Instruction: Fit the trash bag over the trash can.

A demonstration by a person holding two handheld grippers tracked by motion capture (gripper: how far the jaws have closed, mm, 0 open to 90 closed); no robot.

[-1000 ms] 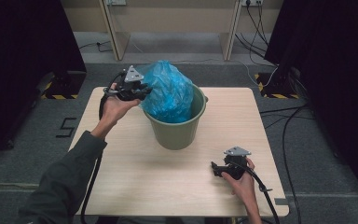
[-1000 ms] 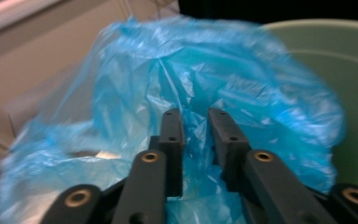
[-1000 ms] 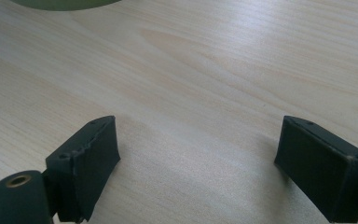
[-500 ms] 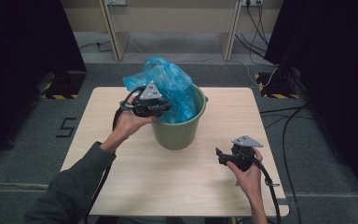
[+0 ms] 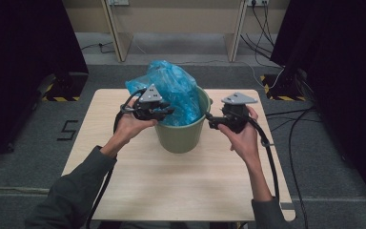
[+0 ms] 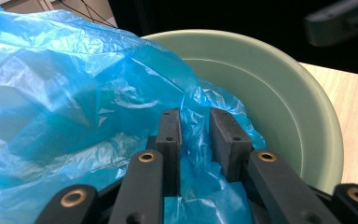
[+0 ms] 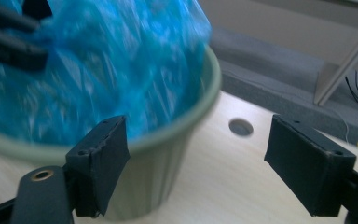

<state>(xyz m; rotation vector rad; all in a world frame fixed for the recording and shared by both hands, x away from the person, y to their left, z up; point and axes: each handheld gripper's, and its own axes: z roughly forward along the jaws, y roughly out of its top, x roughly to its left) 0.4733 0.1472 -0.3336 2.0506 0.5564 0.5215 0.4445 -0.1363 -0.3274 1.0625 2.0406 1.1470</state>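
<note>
I am fitting the blue plastic bag (image 5: 171,90) into the green bucket (image 5: 181,136), which stands at the middle of the wooden table (image 5: 181,191); most of the bag bulges up out of the bucket and slumps toward its left and far side. My left gripper (image 5: 164,112) sits at the near-left rim with a fold of the film caught between its narrow-set jaws, which have just eased apart a little, so I judge this pinch light and would firm it before pulling. My right gripper (image 5: 210,121) hovers just beside the right rim, jaws wide and holding nothing, the near jaw in front of the bucket's wall in the right gripper view. To do this well I think I should bring the right jaws onto the free edge of the bag on that side, clamp only film and not the rim, then draw both hands apart and down so the mouth stretches over the lip evenly. A hard tug could tear the thin plastic or tip the light bucket.
</note>
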